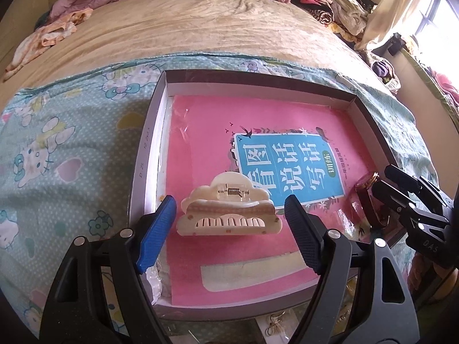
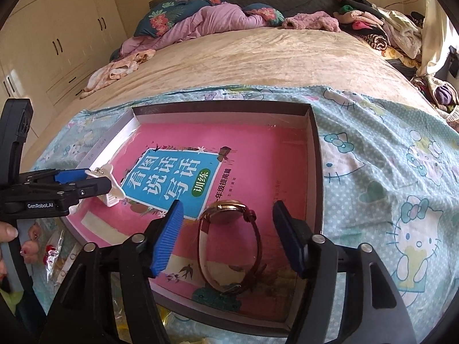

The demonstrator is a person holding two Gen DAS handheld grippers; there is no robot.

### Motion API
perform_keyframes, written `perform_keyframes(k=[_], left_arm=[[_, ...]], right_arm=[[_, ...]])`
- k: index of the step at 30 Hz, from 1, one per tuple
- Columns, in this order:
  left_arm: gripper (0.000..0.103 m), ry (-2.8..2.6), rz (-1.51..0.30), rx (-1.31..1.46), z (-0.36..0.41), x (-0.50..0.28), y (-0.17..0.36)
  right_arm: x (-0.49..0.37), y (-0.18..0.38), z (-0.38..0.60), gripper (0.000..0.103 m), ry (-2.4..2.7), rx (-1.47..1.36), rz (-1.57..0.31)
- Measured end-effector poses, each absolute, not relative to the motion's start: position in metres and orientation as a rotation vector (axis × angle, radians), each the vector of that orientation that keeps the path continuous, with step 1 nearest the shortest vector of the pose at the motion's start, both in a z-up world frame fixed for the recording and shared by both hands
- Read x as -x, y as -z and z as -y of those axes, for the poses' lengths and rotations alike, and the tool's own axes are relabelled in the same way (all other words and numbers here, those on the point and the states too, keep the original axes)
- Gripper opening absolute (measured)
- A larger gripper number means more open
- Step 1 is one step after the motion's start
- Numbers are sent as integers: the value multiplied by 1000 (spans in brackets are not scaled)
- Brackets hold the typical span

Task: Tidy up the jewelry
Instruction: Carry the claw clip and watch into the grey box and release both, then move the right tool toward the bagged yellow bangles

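**Desk:** Bedroom, daylight from a window on the right. What sits in the tray?

**Photographer:** Shallow grey cardboard tray (image 1: pixel 370 120) on a cartoon-cat sheet (image 1: pixel 71 149), spread over the near end of a bed (image 2: pixel 258 57). A pink book (image 2: pixel 258 154) with a blue title panel lines the tray floor. On it lie two pieces: a cream hair clip (image 1: pixel 226 212) with a small metal spring, and a wristwatch (image 2: pixel 229 243) with a gold-rimmed case and dark red strap.

**Desk:** Where are the two claws?

**Photographer:** Left claw (image 1: pixel 229 223) hangs over the tray's left side, spread wide; the hair clip lies between its fingers, a gap on each side, neither pad (image 1: pixel 157 229) touching it. Right claw (image 2: pixel 226 238) hangs over the tray's near right part, also spread. The watch stands on its side between the fingers, strap looped, case on the far side, clear of both pads.

**Desk:** Does either view show the other claw?

**Photographer:** Yes. From the right wrist, the left claw comes in from the left edge, its tips around the white clip; a thumb (image 2: pixel 7 233) shows at the frame's edge below it. From the left wrist, the right claw enters at the far right, just beside the watch.

**Desk:** Anything outside the tray?

**Photographer:** Small clear packets (image 2: pixel 54 249) with red beads lie on the sheet near the tray's front left corner. Crumpled clothes (image 2: pixel 200 20) are heaped at the head of the bed.
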State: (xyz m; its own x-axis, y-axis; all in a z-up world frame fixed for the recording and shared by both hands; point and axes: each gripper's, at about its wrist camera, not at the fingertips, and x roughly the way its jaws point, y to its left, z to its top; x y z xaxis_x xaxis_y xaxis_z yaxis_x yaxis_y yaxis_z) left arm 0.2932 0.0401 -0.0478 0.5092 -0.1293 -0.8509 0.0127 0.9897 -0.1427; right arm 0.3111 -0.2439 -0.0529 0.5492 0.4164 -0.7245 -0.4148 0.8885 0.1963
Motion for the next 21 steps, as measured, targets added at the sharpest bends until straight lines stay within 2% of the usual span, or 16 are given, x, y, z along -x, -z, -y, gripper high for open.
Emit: perform_keyframes(k=[2, 9, 13, 21], left_arm=[[76, 89, -1034, 108, -39, -294, 43], [86, 94, -1013, 102, -45, -285, 23], [93, 97, -971, 94, -54, -275, 3], [93, 116, -897, 97, -71, -257, -42]], right_arm=[[-307, 44, 248, 67, -489, -13, -837], [-278, 6, 261, 86, -484, -37, -750], [-260, -14, 259, 87, -487, -20, -716], [-232, -52, 249, 91, -472, -24, -638]])
